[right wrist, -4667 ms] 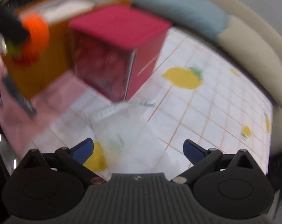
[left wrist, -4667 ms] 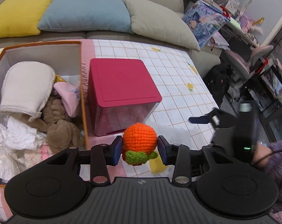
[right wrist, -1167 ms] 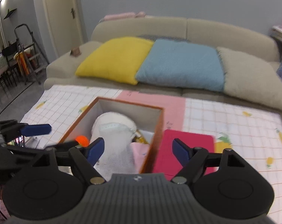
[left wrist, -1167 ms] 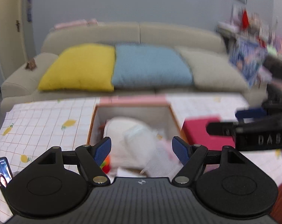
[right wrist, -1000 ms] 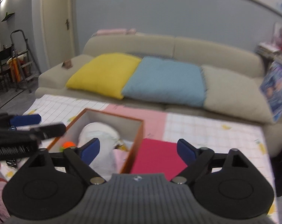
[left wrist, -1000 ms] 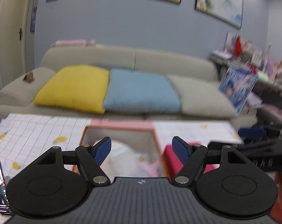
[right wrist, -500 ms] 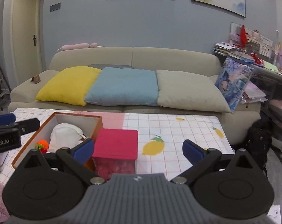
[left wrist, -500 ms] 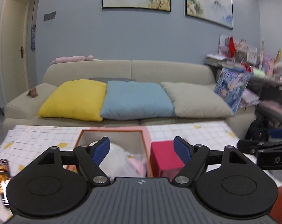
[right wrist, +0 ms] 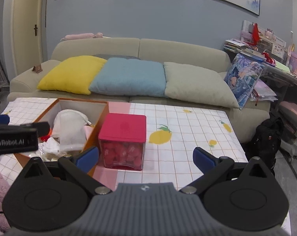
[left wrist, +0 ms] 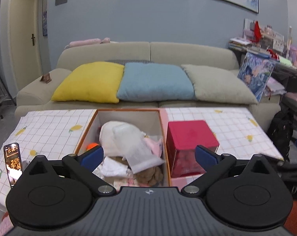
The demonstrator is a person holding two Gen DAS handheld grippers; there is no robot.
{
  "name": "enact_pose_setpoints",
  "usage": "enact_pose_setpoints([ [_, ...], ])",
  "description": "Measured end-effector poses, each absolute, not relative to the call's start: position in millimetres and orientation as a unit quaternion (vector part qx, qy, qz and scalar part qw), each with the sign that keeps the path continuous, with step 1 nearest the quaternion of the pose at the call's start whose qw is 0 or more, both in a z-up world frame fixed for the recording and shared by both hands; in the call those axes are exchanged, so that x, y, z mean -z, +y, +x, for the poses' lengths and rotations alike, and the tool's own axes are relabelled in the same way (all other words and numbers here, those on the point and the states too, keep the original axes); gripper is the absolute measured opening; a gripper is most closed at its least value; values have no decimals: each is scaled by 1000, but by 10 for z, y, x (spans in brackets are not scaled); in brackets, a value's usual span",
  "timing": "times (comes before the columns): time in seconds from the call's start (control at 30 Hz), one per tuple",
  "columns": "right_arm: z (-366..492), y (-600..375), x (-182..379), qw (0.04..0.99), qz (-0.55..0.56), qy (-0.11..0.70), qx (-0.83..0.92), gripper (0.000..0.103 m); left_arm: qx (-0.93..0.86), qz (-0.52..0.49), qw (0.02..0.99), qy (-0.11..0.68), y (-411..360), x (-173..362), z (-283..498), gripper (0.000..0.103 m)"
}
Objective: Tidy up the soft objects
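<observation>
Two handheld grippers hang over a low table [right wrist: 187, 122] draped in a lemon-print checked cloth. The left gripper [left wrist: 148, 155] has its blue-padded fingers spread wide, the jaws opening at this moment with nothing between them. The right gripper [right wrist: 146, 157] likewise shows its fingers far apart and empty.

In the left wrist view, an orange-edged cardboard box [left wrist: 160, 118] sits at 12 o'clock of the left gripper, packed with soft things: a white padded mitt [left wrist: 117, 135] on top, a brown plush toy [left wrist: 150, 174] at the near end, a pink cloth [left wrist: 155, 144] by the right wall, and an orange crochet ball [left wrist: 91, 145] low against the left wall. A red-lidded clear container [left wrist: 189, 133] stands just beside the box at its 3 o'clock, on a pink strip of the cloth.

A phone [left wrist: 12, 161] stands upright at 9 o'clock of the left gripper.

Behind the table, a beige sofa [right wrist: 180, 53] carries a yellow cushion [right wrist: 71, 74], a blue cushion [right wrist: 128, 76] and a grey cushion [right wrist: 197, 84] in a row. A black backpack [right wrist: 268, 137] rests on the floor at the table's 3 o'clock.
</observation>
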State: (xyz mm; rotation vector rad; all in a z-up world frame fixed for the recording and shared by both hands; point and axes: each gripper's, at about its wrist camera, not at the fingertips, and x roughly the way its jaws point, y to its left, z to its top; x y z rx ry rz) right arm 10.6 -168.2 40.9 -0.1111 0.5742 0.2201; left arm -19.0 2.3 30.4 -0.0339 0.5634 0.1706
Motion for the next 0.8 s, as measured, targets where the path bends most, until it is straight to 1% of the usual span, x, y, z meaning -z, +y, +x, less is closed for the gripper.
enact_pose_setpoints([
  [0.13, 139, -1725, -365, 950, -36, 294, -100, 100, -76, -17, 951, 299, -1, -205, -198, 103],
  [0.4, 164, -1715, -273, 945, -36, 310, -102, 100, -67, 2, 950, 305, -115, -146, -218, 103],
  [0.8, 208, -1711, -181, 938, -37, 329, -102, 100, -82, -18, 939, 333, -46, -70, -172, 103],
])
